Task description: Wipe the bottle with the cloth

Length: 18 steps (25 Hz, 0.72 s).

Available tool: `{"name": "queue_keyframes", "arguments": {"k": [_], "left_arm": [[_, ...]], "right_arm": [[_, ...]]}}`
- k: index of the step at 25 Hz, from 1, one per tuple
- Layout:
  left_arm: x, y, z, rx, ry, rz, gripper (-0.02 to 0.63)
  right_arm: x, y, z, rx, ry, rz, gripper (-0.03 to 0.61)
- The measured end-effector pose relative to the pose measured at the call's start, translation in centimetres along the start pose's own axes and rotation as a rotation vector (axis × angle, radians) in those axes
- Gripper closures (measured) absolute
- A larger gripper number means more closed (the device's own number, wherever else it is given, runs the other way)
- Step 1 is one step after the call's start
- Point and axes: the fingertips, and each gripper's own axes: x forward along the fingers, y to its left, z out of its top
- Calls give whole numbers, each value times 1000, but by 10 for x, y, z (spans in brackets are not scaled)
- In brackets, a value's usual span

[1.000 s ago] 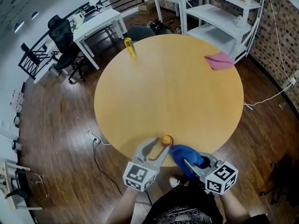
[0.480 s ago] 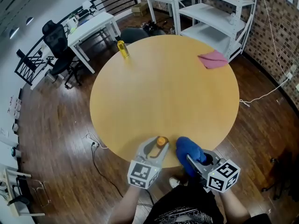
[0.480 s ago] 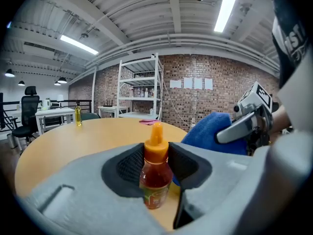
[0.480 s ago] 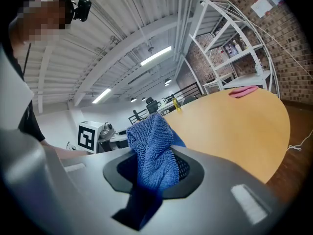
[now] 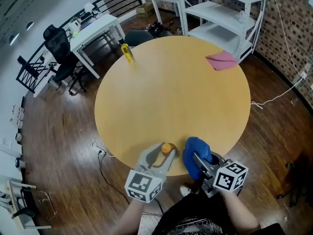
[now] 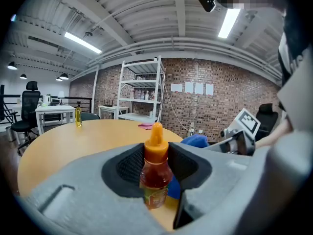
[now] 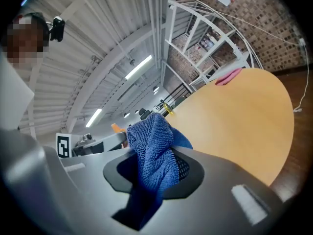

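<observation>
Left gripper (image 5: 165, 153): jaws just closing, now clamped on bottle (image 6: 155, 173), upright, orange cap up, at near edge of table (image 5: 171, 87).
Right gripper (image 5: 199, 161): jaws clamped on blue cloth (image 7: 154, 153), bunched just right of bottle; contact not discernible.
Far edge: yellow bottle (image 5: 127, 53) left, pink cloth (image 5: 222, 60) right.
</observation>
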Motion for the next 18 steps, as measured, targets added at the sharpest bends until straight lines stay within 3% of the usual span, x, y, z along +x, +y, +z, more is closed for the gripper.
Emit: {"name": "queue_keyframes", "arguments": {"k": [5, 9, 15, 18], "left_arm": [[-13, -12, 33, 37, -27, -18, 463], [-20, -20, 55, 15, -56, -38, 463], [-29, -30, 71, 46, -72, -65, 463], [-27, -31, 66, 74, -57, -63, 463]], "right_arm": [[35, -24, -5, 346, -59, 66, 495], [60, -16, -16, 573, -80, 239, 496], [82, -9, -32, 824, -77, 379, 499], [92, -9, -24, 890, -87, 418, 499]]}}
